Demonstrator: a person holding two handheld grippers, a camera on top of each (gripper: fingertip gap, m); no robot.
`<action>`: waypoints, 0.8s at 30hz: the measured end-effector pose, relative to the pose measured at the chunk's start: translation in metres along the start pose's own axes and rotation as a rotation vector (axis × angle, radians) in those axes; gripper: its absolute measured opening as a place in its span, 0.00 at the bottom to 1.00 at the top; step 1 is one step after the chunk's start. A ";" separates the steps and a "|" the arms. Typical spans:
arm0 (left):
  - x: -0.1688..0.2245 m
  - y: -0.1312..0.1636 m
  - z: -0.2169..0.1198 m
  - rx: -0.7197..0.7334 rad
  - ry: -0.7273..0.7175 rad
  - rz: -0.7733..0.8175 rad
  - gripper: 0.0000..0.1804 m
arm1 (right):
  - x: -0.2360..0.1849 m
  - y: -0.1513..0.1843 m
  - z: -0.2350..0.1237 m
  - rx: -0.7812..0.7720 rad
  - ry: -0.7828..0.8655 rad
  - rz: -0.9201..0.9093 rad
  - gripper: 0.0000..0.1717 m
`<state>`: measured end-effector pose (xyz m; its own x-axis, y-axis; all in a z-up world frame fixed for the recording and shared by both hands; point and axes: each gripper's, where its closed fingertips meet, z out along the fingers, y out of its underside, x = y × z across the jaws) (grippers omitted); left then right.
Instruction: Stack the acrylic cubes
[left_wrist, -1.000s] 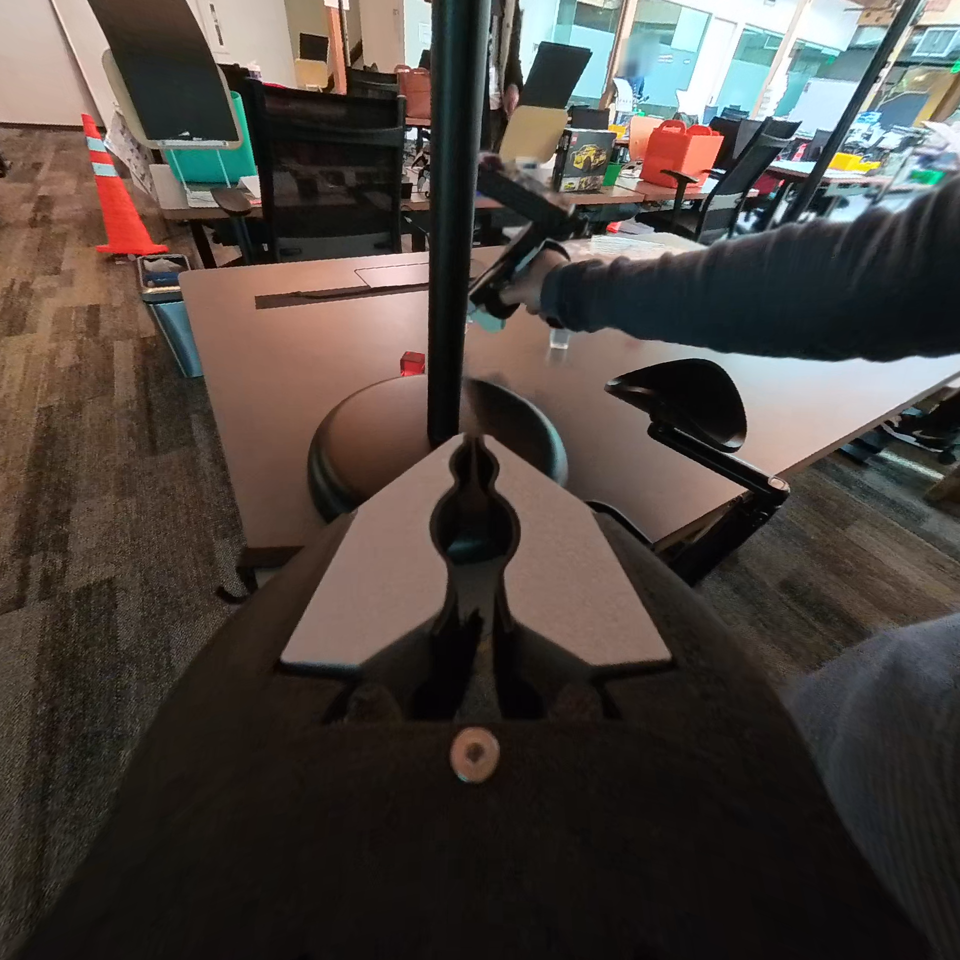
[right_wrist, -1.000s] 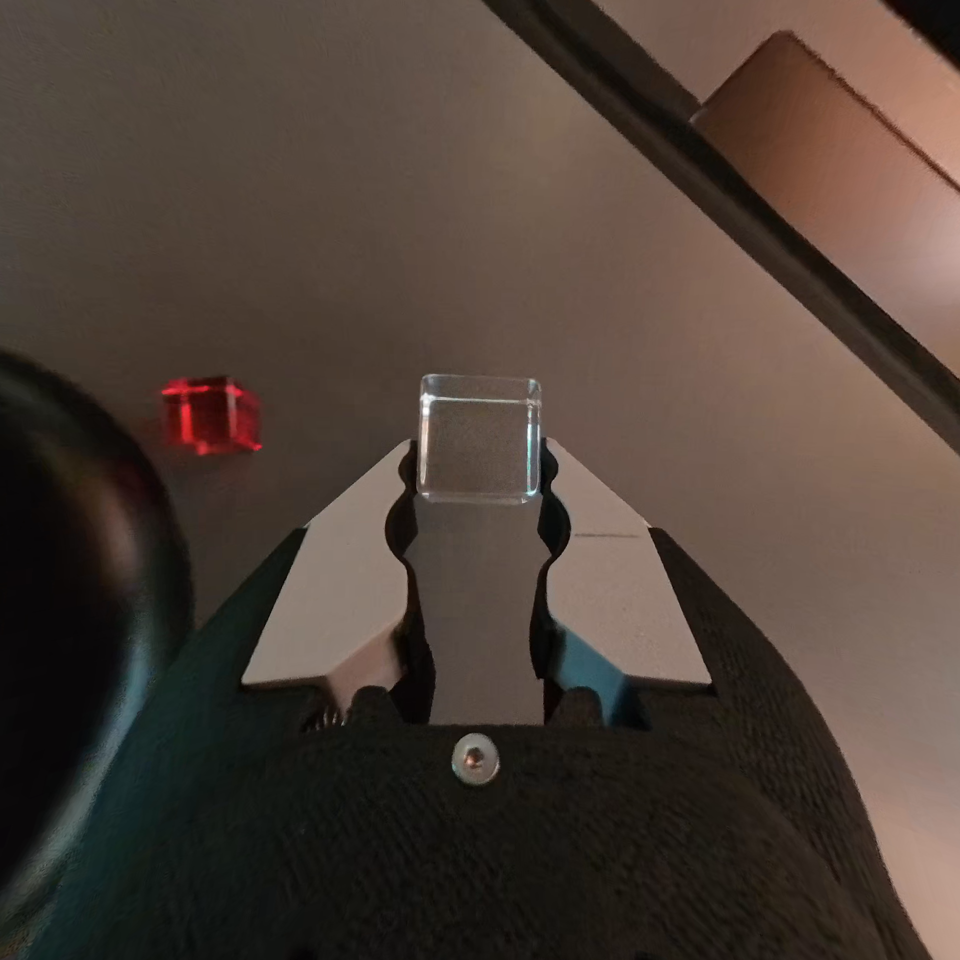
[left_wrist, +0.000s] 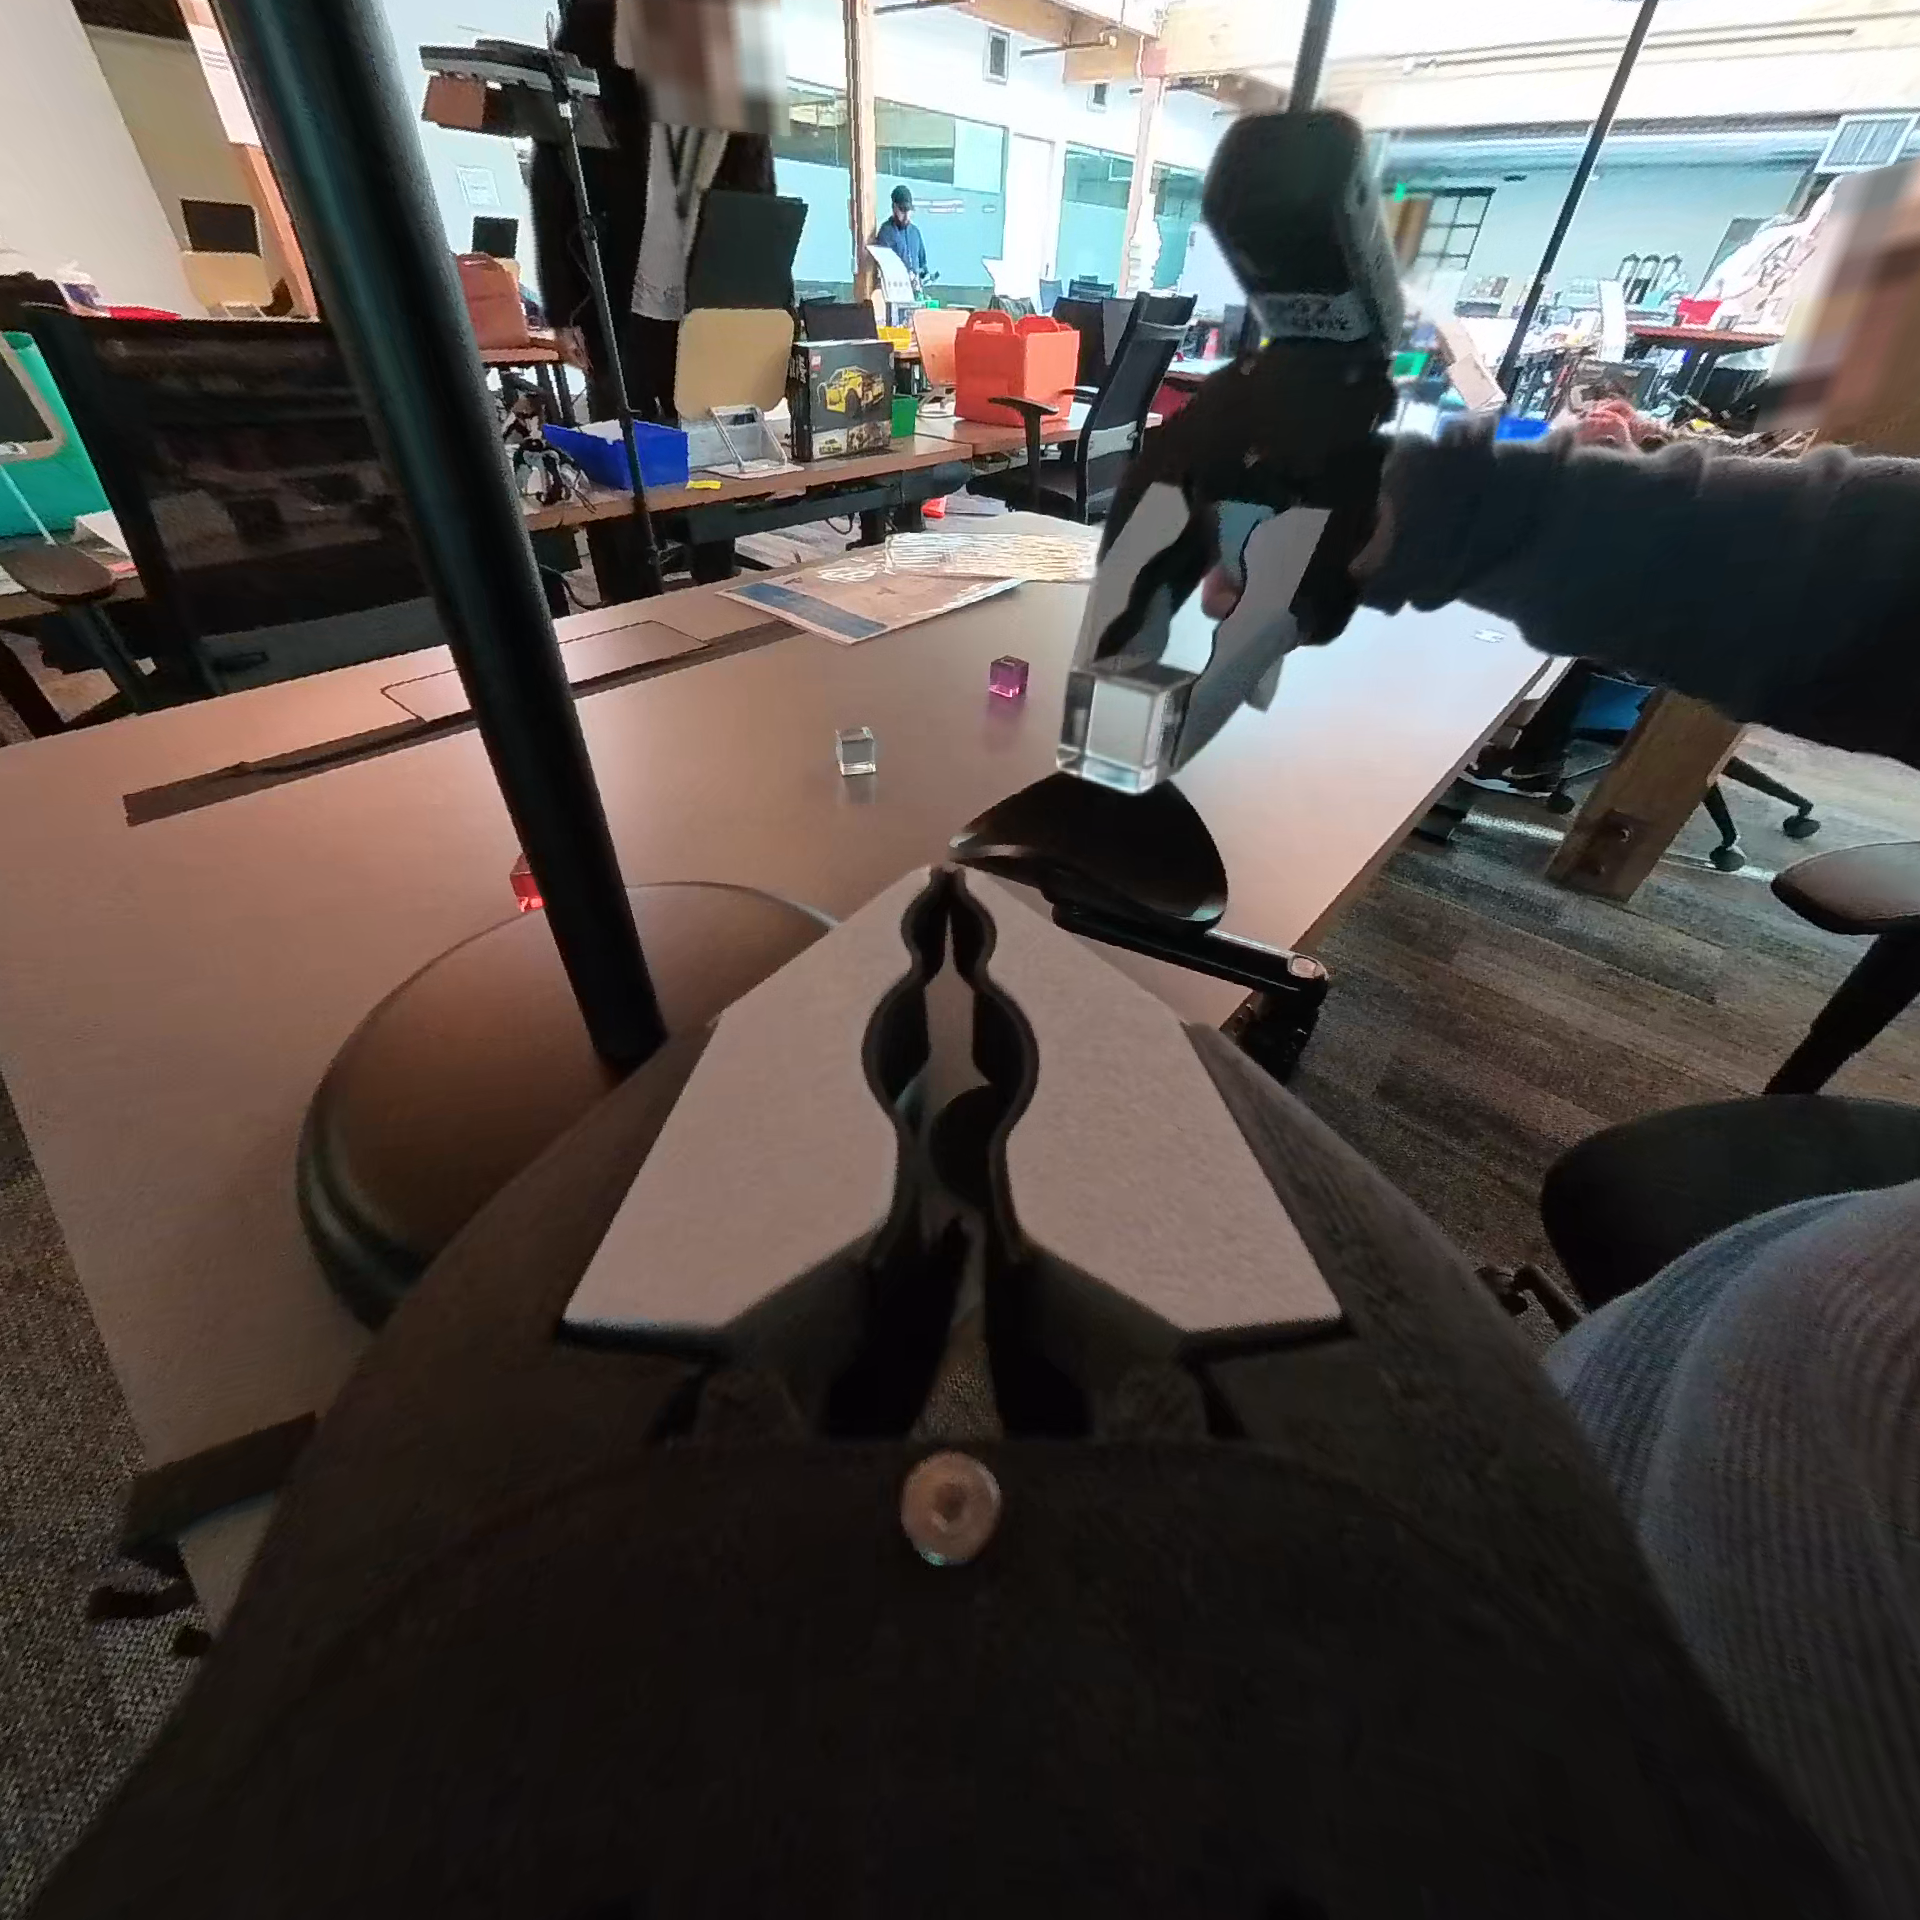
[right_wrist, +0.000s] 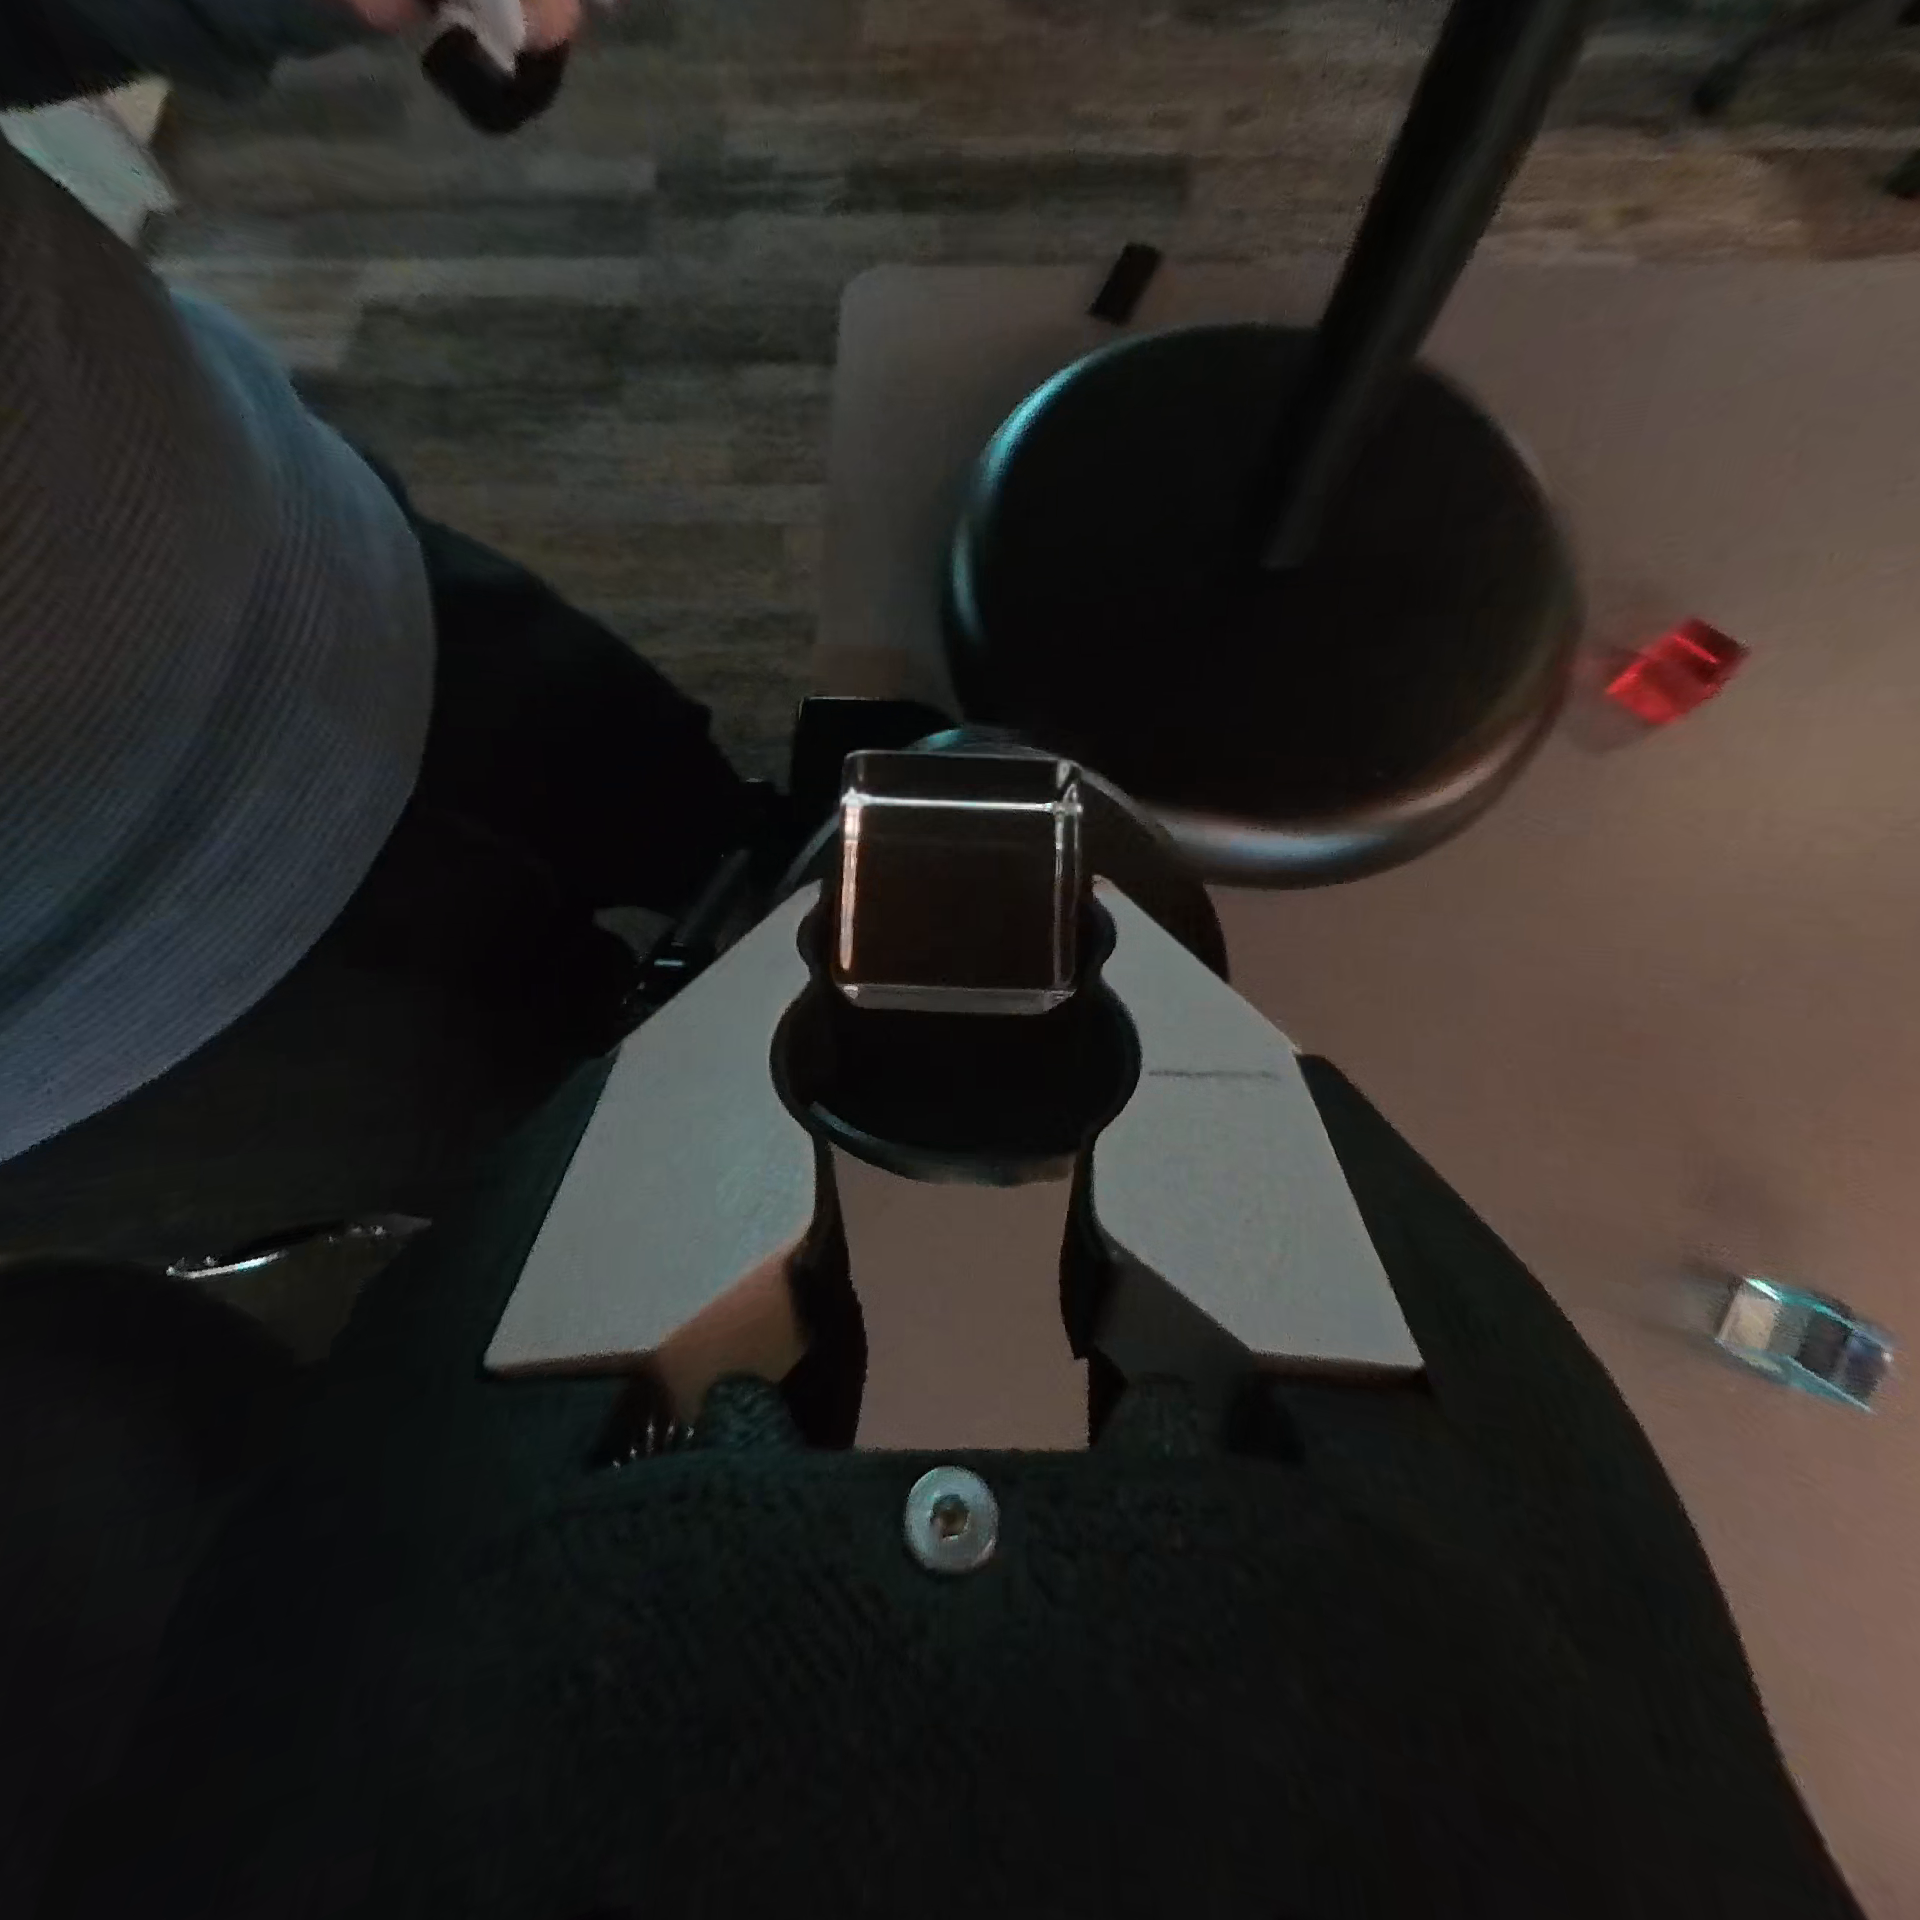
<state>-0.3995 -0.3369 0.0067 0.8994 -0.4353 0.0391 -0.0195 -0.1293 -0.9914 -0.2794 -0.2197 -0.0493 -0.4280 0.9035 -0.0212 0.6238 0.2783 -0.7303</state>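
**Inspector:** Right gripper (right_wrist: 961, 894)?

**Assistant:** Jaws part-way apart, pads pressed on two opposite faces of a clear cube (right_wrist: 956, 883). In the left wrist view the same gripper (left_wrist: 1132, 727) hangs at 1 o'clock, raised clear of the table (left_wrist: 312, 790), cube (left_wrist: 1122, 727) at its tips, just above a black chair armrest (left_wrist: 1101, 862).

**Inspector:** Left gripper (left_wrist: 951, 883)?

**Assistant:** Closed, tips together, nothing between them. It is held off the table's near edge (over carpet).

**Inspector:** Surroundings?

**Assistant:** A black pole (left_wrist: 468, 520) on a round base (left_wrist: 457, 1039) at 10 o'clock of the left gripper. A red cube (left_wrist: 525, 883) lies beside the base, partly behind the pole. A second clear cube (left_wrist: 855, 750) rests on the table at 12 o'clock, a purple cube (left_wrist: 1008, 675) beyond it. In the right wrist view the base (right_wrist: 1247, 623) sits at 1 o'clock, the red cube (right_wrist: 1673, 675) at 2 o'clock, the loose clear cube (right_wrist: 1797, 1340) at 4 o'clock, blurred.
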 end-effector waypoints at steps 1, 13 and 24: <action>0.000 0.000 -0.001 -0.001 -0.001 0.000 0.00 | 0.000 0.003 0.004 -0.016 -0.012 -0.008 0.25; -0.003 0.004 -0.010 -0.014 -0.031 -0.011 0.00 | 0.002 0.031 0.033 -0.186 -0.133 -0.094 0.25; -0.002 0.004 -0.006 -0.015 -0.024 -0.014 0.00 | 0.005 0.040 0.030 -0.279 -0.113 -0.119 0.25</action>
<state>-0.4039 -0.3419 0.0037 0.9099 -0.4117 0.0499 -0.0132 -0.1489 -0.9888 -0.2760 -0.2142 -0.0995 -0.5688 0.8217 -0.0344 0.7136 0.4723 -0.5173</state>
